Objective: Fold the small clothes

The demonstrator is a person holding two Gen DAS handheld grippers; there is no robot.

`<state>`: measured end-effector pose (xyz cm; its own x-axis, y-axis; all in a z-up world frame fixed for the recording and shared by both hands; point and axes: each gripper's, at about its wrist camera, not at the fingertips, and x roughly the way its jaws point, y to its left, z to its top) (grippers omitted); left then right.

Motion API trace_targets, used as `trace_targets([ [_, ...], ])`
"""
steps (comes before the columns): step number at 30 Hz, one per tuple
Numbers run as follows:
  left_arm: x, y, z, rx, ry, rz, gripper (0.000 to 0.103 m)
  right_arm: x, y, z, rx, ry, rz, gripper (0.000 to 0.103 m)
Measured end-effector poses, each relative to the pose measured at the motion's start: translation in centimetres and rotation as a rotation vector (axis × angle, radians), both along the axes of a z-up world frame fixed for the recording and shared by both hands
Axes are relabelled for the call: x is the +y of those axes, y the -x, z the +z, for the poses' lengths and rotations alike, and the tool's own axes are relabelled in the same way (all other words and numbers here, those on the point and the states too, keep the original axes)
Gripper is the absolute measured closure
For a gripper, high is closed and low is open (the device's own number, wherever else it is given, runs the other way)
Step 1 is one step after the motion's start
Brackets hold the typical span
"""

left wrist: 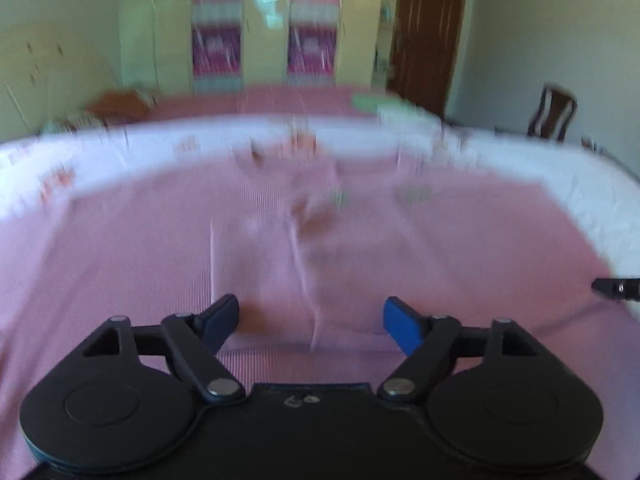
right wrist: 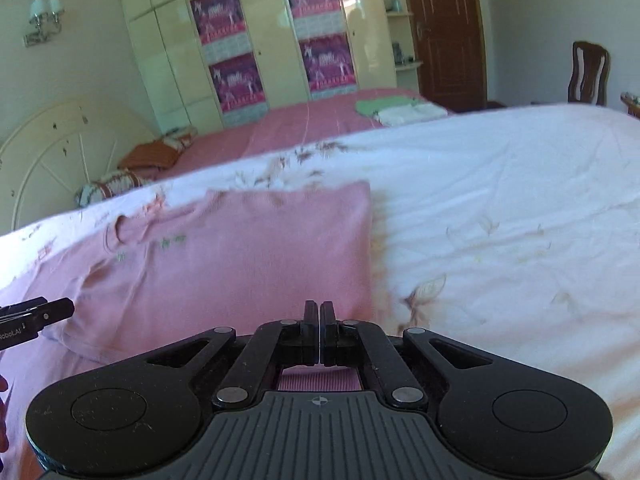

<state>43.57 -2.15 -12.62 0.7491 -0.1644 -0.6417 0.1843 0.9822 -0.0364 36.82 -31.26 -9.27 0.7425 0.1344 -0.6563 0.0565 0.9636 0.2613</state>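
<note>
A pink knit shirt (left wrist: 280, 240) lies flat on the white flowered quilt (left wrist: 580, 168), neckline away from me. My left gripper (left wrist: 312, 316) hangs just over its near hem, jaws wide apart with only cloth below them. In the right wrist view the shirt (right wrist: 240, 264) shows a straight right edge. My right gripper (right wrist: 320, 312) is shut over its lower right part. Whether cloth is pinched between the pads I cannot tell. Each gripper's tip shows at the edge of the other's view: the right gripper (left wrist: 616, 289) and the left gripper (right wrist: 40, 316).
The white quilt (right wrist: 500, 200) stretches away to the right of the shirt. Behind it stands a second bed with a pink cover (right wrist: 300, 124) bearing folded green and white clothes (right wrist: 400, 110). Beyond are a wardrobe (right wrist: 264, 40), a brown door (right wrist: 444, 32), a chair (right wrist: 588, 74) and a headboard (right wrist: 48, 152).
</note>
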Motion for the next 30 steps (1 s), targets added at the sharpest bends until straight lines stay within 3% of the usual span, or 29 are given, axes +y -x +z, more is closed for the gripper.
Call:
trace_targets([
  [1, 0.5, 0.3, 0.3, -0.006, -0.008, 0.001, 0.024, 0.2, -0.4, -0.8, 0.048, 0.012, 0.008, 0.103],
  [3, 3.0, 1.0, 1.4, -0.011, 0.049, 0.045, 0.027, 0.5, -0.7, -0.3, 0.051, 0.029, -0.004, 0.103],
  [6, 9.4, 3.1, 2.6, -0.037, 0.123, 0.186, 0.03, 0.5, -0.3, 1.5, -0.022, -0.028, -0.046, 0.101],
  [7, 11.8, 3.8, 2.8, -0.041, 0.136, 0.24, 0.032, 0.8, -0.4, 1.8, -0.024, -0.018, -0.064, 0.094],
  [8, 15.0, 4.9, 3.1, -0.05, 0.149, 0.318, 0.037, 1.2, -0.6, 2.0, -0.02, -0.013, -0.081, 0.059],
  [9, 18.1, 5.8, 3.2, -0.053, 0.158, 0.393, 0.04, 1.4, -0.6, 2.1, -0.034, -0.023, -0.088, 0.034],
  [11, 24.3, 7.7, 3.3, -0.055, 0.172, 0.55, 0.045, 2.4, -0.7, 2.6, -0.066, -0.05, -0.077, 0.034],
  [14, 33.9, 10.6, 3.0, -0.044, 0.244, 0.796, 0.045, 4.3, -1.4, 3.0, -0.071, -0.098, -0.046, 0.049],
  [17, 40.0, 12.5, 2.9, -0.057, 0.296, 0.94, 0.045, 7.1, -2.3, 3.1, -0.058, -0.113, -0.029, 0.049],
  [23, 45.5, 12.6, 1.7, -0.082, 0.482, 0.996, 0.045, 11.7, -3.8, 3.6, -0.046, -0.162, -0.038, 0.049],
  [28, 46.6, 11.3, 1.3, -0.116, 0.491, 0.976, 0.044, 11.8, -5.3, 3.4, 0.002, -0.205, -0.138, 0.049],
  [30, 47.3, 10.7, 1.2, -0.131, 0.501, 0.975, 0.049, 11.3, -5.6, 3.3, 0.019, -0.231, -0.171, 0.049],
])
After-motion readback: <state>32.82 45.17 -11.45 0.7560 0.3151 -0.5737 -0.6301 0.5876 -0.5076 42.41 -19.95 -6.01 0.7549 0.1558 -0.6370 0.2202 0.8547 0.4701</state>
